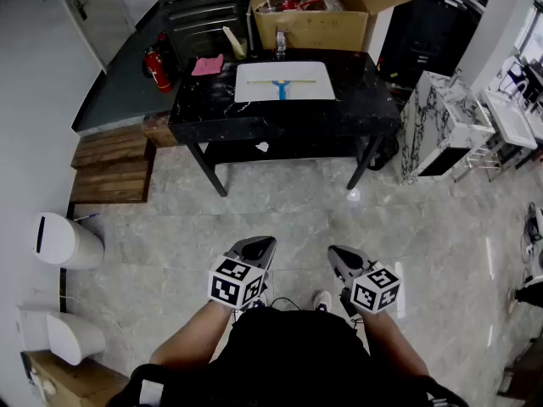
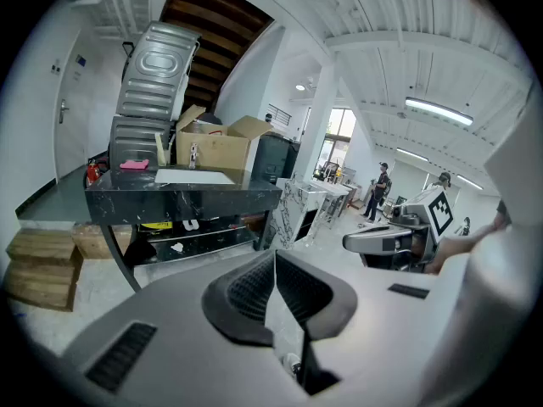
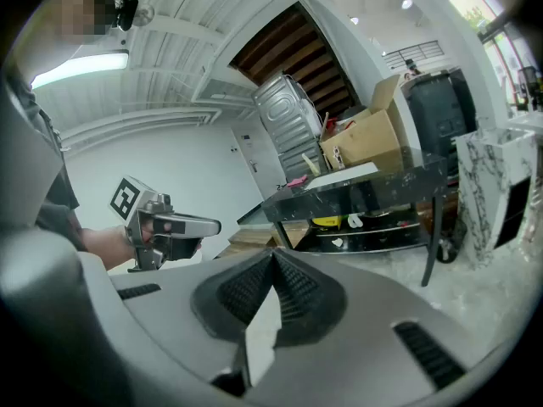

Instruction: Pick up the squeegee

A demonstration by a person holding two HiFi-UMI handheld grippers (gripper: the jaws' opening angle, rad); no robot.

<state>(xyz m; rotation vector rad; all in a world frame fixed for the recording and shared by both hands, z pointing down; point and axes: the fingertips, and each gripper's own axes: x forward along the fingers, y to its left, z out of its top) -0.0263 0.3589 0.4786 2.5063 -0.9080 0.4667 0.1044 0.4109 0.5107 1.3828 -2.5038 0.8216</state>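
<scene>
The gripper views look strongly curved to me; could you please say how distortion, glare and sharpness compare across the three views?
Head view: evenly lit and sharp, the squeegee small but clear on a white mat. Left gripper view: strong fisheye with dark corners, a ceiling light blown out. Right gripper view: same fisheye, tilted, bright window glare at upper right.

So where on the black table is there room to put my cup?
Bare spots: the right end of the table beside the white sheet, the front strip before it, and the left front corner near the pink cloth. Crowded: the back edge, with cloth, bottle and box; the squeegee lies on the sheet.
</scene>
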